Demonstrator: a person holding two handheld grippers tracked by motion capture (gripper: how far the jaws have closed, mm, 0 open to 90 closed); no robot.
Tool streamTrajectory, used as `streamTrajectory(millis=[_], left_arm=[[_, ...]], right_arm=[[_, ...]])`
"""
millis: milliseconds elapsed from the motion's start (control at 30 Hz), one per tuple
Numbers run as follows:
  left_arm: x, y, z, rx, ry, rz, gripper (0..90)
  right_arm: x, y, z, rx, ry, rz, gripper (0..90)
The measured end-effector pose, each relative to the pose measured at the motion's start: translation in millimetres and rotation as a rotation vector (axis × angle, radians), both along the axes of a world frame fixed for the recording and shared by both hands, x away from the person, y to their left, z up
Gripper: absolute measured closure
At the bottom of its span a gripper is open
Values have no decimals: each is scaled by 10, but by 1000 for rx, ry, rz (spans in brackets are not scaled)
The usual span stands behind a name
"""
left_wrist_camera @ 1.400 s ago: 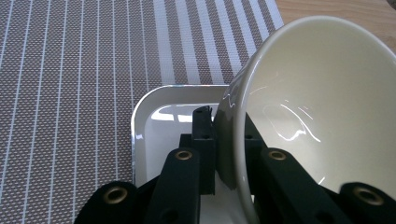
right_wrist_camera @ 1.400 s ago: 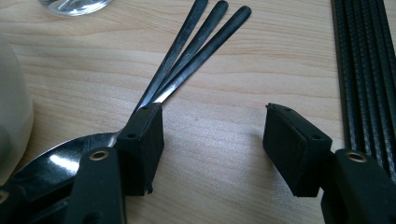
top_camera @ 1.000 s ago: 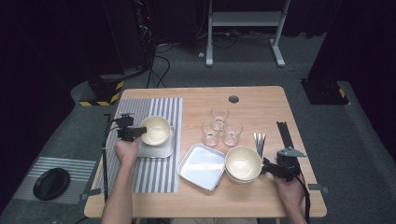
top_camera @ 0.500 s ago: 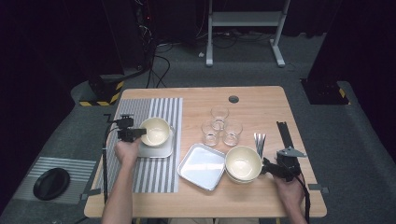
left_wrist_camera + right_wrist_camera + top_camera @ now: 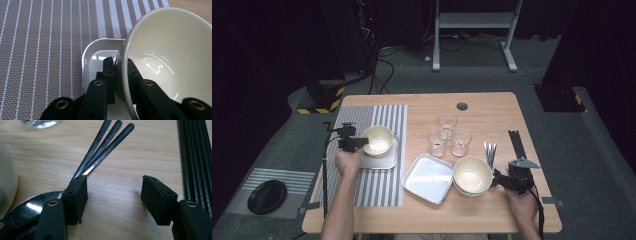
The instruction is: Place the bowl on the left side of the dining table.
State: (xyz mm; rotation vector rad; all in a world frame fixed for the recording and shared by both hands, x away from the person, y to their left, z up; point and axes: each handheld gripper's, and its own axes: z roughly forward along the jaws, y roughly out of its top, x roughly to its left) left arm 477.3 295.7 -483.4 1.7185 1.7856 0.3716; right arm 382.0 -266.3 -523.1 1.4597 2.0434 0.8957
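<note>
Bowl (image 5: pixel 172 52) rim pinched in left tongs (image 5: pixel 121 65), right tongs (image 5: pixel 117 200) spread beside spoons (image 5: pixel 100 147)

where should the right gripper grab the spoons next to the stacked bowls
Probably by the handles. The spoons lie flat on the table with handles fanned away from the right hand-held gripper and their bowls tucked beside the stacked bowls. Coming down from above, jaws straddling the narrow neck where the handles converge, suits best; the jaws stand open there now.

dark studio: black drapes (image 5: pixel 272 45), cables (image 5: pixel 382 55)
</note>
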Motion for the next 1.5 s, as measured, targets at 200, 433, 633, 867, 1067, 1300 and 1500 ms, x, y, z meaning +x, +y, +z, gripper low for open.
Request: streamTrajectory(millis=[200,433,633,867,1067,1300,1500], left_arm=[[8,-8,-13,4,1,8,825],[18,-5,-37,18,4,9,823],[21,11,-51,16,-1,9,821],[20,12,-57,2,-9,15,818],[9,5,-22,13,-24,17,785],[-23,-3,23,42,-35,5,689],[-51,-64,20,46,-58,-19,641]], right_arm=[[0,0,0,0,0,0,381],[-1,1,0,0,0,0,381],[0,0,0,0,0,0,381],[-1,2,0,0,0,-2,381],[-1,3,-1,0,-1,-3,381],[-1,2,0,0,0,-2,381],[-1,2,-1,0,-1,-3,381]])
